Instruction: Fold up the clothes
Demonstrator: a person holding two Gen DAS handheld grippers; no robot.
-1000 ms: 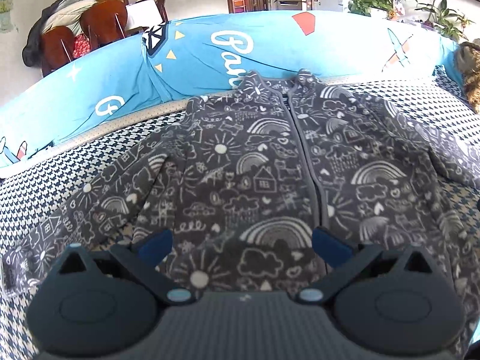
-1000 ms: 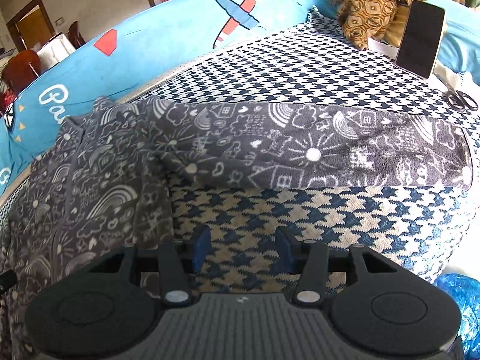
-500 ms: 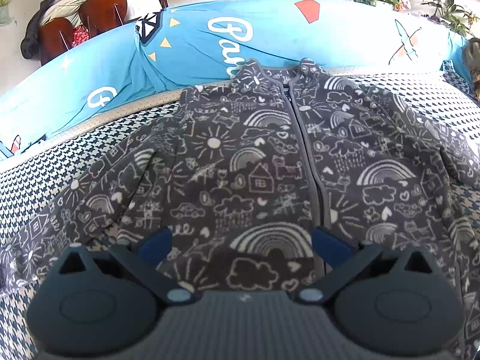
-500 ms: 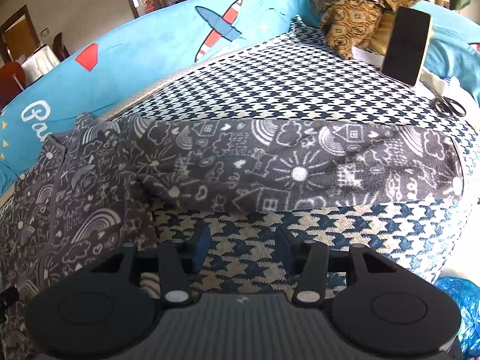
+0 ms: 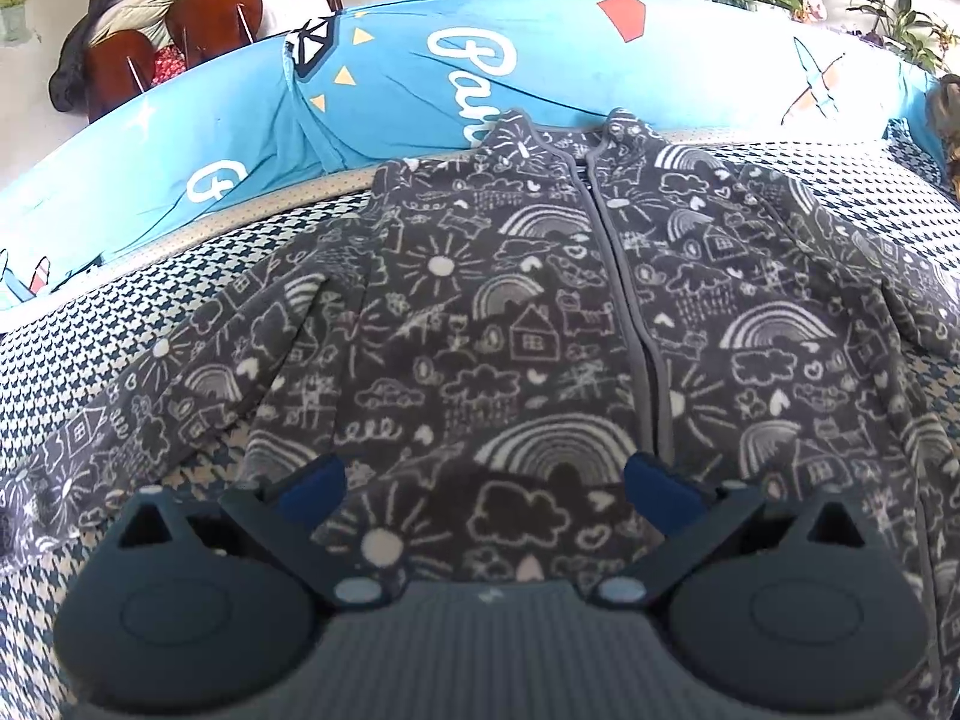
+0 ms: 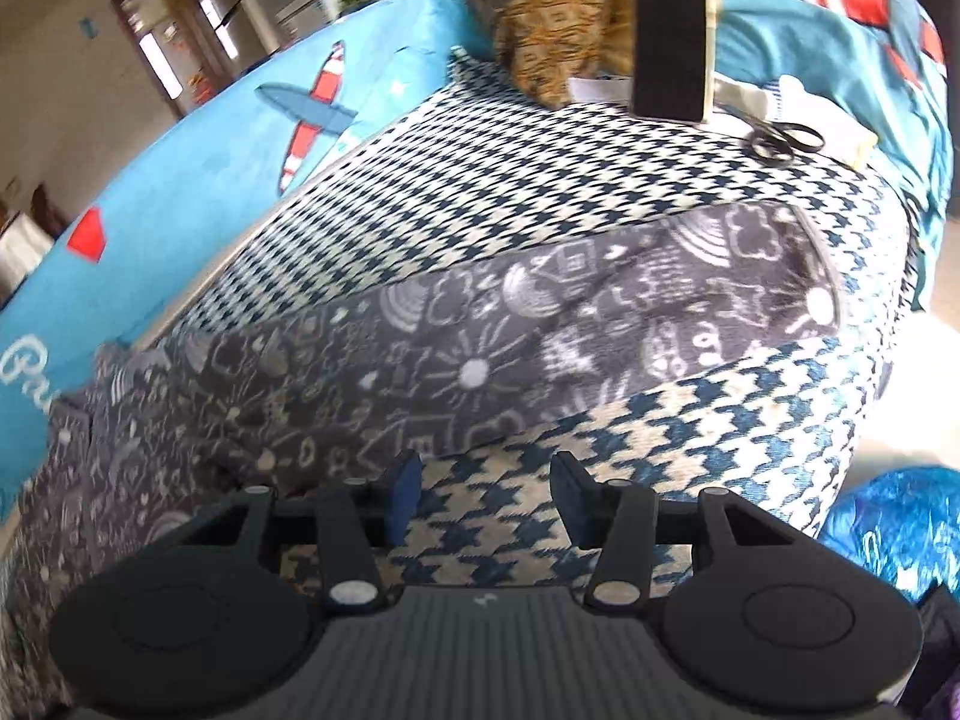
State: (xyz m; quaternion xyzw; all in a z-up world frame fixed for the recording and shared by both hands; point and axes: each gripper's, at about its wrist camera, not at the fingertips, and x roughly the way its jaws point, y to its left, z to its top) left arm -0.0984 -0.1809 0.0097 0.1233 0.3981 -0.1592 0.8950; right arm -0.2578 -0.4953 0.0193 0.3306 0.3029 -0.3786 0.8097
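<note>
While spread flat, one jacket [image 5: 516,324], two wide-apart grippers [image 5: 486,483], one phone [image 6: 672,42]

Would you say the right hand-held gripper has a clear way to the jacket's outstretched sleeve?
Probably yes: the right hand-held gripper is open, facing the sleeve just ahead, with only bare houndstooth cover between.

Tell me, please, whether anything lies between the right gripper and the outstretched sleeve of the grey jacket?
Nothing visible does. The right gripper, open, has only bare houndstooth cover between its fingers and the sleeve just ahead. The scissors and phone lie well beyond the sleeve.
</note>
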